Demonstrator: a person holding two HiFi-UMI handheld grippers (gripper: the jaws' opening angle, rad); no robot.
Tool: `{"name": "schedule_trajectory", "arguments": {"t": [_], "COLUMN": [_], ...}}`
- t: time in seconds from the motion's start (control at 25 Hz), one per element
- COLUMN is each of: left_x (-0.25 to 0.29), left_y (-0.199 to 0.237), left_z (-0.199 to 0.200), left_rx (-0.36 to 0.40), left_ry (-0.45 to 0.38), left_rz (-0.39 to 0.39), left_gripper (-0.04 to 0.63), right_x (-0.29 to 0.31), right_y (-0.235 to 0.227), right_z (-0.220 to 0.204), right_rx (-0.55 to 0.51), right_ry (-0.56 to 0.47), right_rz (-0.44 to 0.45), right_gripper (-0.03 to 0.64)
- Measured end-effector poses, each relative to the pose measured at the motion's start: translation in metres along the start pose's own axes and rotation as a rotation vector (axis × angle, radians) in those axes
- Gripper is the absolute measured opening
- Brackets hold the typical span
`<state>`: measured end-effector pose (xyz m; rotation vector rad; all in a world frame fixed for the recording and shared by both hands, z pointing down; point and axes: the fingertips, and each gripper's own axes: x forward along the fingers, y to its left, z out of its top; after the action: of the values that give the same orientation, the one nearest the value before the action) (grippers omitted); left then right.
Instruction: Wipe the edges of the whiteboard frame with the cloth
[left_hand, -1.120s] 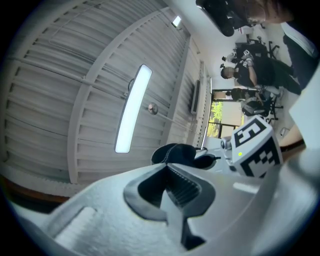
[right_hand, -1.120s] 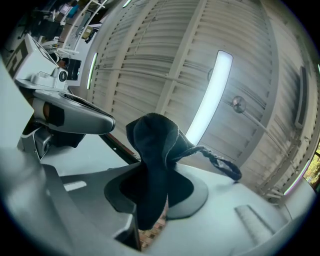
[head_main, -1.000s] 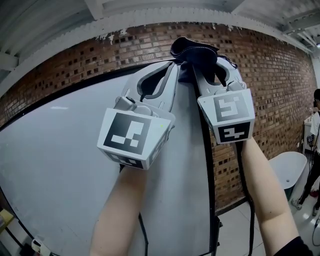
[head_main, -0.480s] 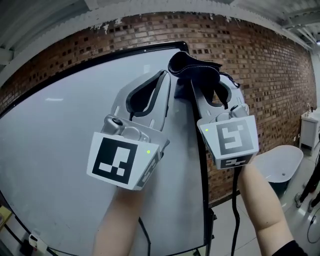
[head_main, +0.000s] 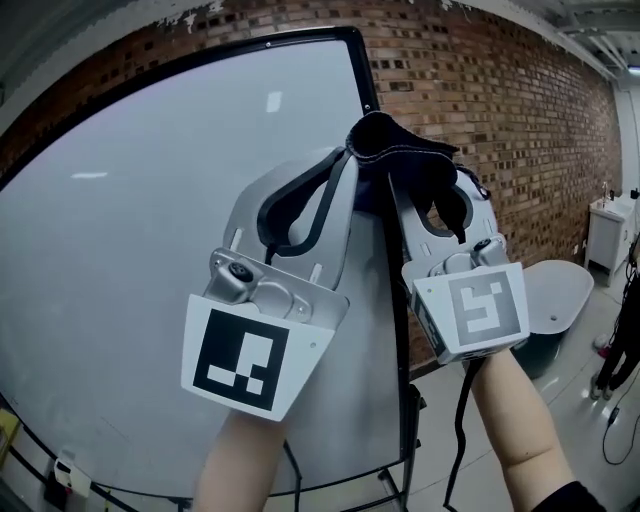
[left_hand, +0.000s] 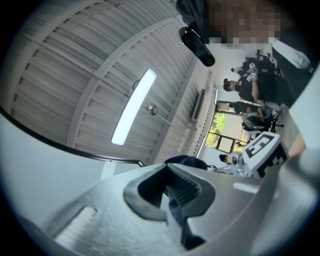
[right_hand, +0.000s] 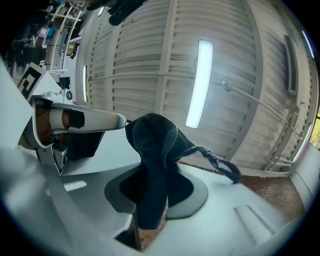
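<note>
The whiteboard (head_main: 150, 250) has a thin black frame (head_main: 365, 80), whose right edge runs down behind both grippers. A dark cloth (head_main: 400, 160) sits bunched against that right edge, a little below the top corner. My right gripper (head_main: 397, 188) is shut on the cloth, which sticks up from its jaws in the right gripper view (right_hand: 152, 145). My left gripper (head_main: 345, 165) lies over the board just left of the cloth. Its jaws are together (left_hand: 172, 192) with nothing clearly between them. The cloth (left_hand: 185, 161) shows just beyond its tips.
A brick wall (head_main: 480, 100) runs behind and to the right of the board. A white tub (head_main: 560, 290) stands on the floor at the right, with a person (head_main: 625, 340) at the frame's edge. The board's stand (head_main: 400, 470) shows at the bottom.
Both grippers and the cloth have come down from the board's top right corner along the right edge of the frame. The corner now shows above the cloth.
</note>
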<state>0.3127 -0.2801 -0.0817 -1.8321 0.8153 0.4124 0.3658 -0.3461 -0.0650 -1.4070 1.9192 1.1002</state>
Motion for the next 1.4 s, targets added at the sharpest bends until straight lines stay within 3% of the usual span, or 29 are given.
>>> {"name": "schedule_trajectory", "arguments": {"t": [0.2,0.4,0.68,1.0,1.24,1.4], "left_x": [-0.034,-0.057,-0.079,-0.118,-0.140,-0.158], "left_y": [-0.024,-0.053,-0.096,-0.138,-0.173,-0.198], "left_z": [-0.029,-0.061,-0.094,-0.127,-0.152,-0.169], "left_rx": [-0.042,-0.147,-0.238,-0.285,-0.363,-0.389], "left_ry": [0.068,0.170,0.266,0.328,0.386,0.410], "left_rz": [0.020,0.052,0.016,0.009,-0.020,-0.023], "left_gripper": [0.005,0.005,0.004,0.005,0.004,0.004], "right_x": [-0.031,-0.050,-0.083,-0.139,-0.174,-0.199], "right_y": [0.029,0.039,0.054,0.074,0.089,0.102], "right_z": [-0.033,-0.042,-0.071,-0.119,-0.146,-0.162], "right_rx": [0.042,-0.007,0.005,0.083,0.105,0.123], "right_ry": [0.060,0.114,0.225,0.353,0.438,0.457], "right_rz": [0.035,0.040,0.062,0.085,0.102,0.119], "right_gripper": [0.081,0.081,0.081,0.081,0.081,0.083]}}
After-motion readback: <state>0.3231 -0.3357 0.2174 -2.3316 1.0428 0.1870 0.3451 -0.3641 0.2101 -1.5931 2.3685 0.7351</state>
